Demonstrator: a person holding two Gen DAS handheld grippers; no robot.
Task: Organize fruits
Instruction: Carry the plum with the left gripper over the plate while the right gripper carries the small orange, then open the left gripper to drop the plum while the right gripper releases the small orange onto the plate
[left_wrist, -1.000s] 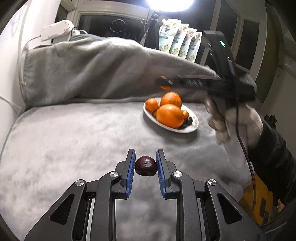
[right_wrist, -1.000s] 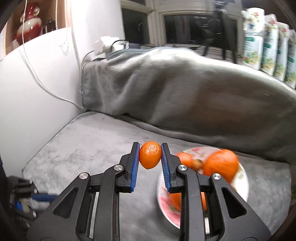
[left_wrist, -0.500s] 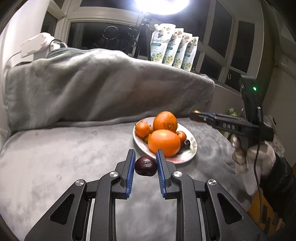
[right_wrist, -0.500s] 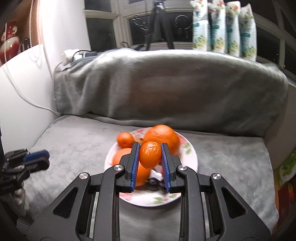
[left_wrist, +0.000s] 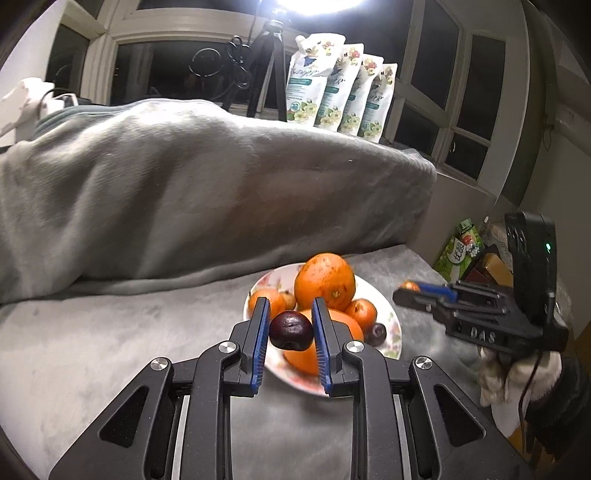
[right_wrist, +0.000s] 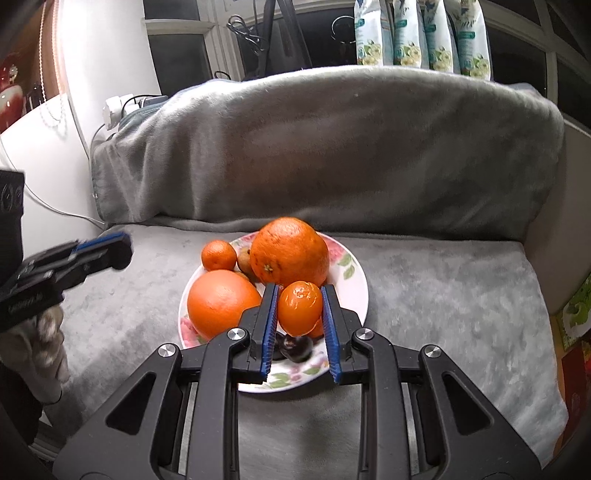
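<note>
Strong lamp (left_wrist: 314, 5) at top edge of left wrist view, blown out to pure white, haloing onto window frame (left_wrist: 177, 31) below. Panes behind are black; night outside. Grey blanket (left_wrist: 184, 192) lit evenly from above, soft sheen on its ridge, folds shaded. Plate (right_wrist: 354, 284) and large orange (right_wrist: 290, 251) bright, sharp in right wrist view; short shadows under fruit. White wall (right_wrist: 107, 48) at left glares pale. Both views bend heavily at edges, corners vignetted black. Far right of left wrist view is dim and slightly smeared.
</note>
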